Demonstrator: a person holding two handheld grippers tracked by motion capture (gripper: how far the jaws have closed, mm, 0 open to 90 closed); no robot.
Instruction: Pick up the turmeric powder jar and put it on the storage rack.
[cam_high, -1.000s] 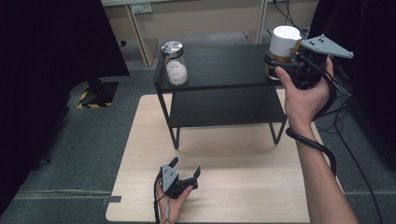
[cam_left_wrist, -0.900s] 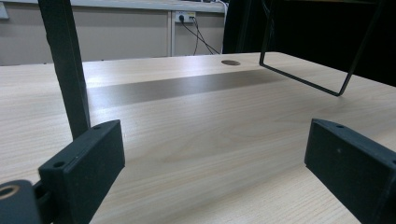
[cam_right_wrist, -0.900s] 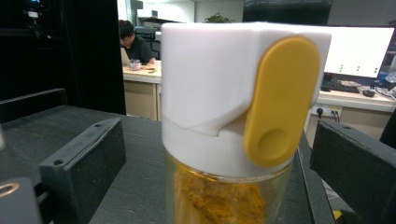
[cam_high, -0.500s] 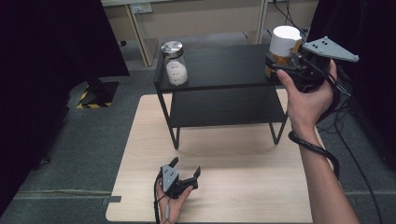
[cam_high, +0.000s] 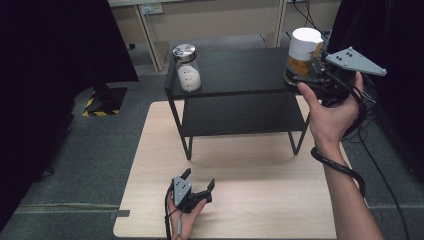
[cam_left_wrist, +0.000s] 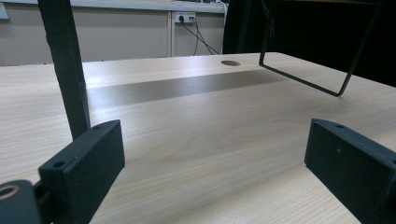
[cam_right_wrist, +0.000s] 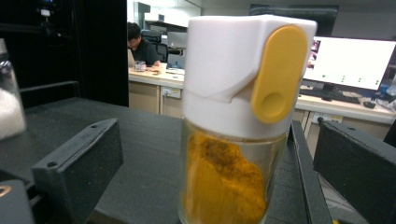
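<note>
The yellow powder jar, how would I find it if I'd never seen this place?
Look for the black shelf standing on the wooden table. On its top board, at the right end, the jar stands upright between the open jaws of the right gripper. Unlike the metal-lidded jar of white stuff at the left end, it has a white cap with a yellow tab.

Both grippers (cam_high: 199, 181) (cam_high: 300, 75) wide open

Both forearms are bare; each black claw (cam_high: 300, 82) trails a black cable, the right topped by a grey three-cornered plate.
</note>
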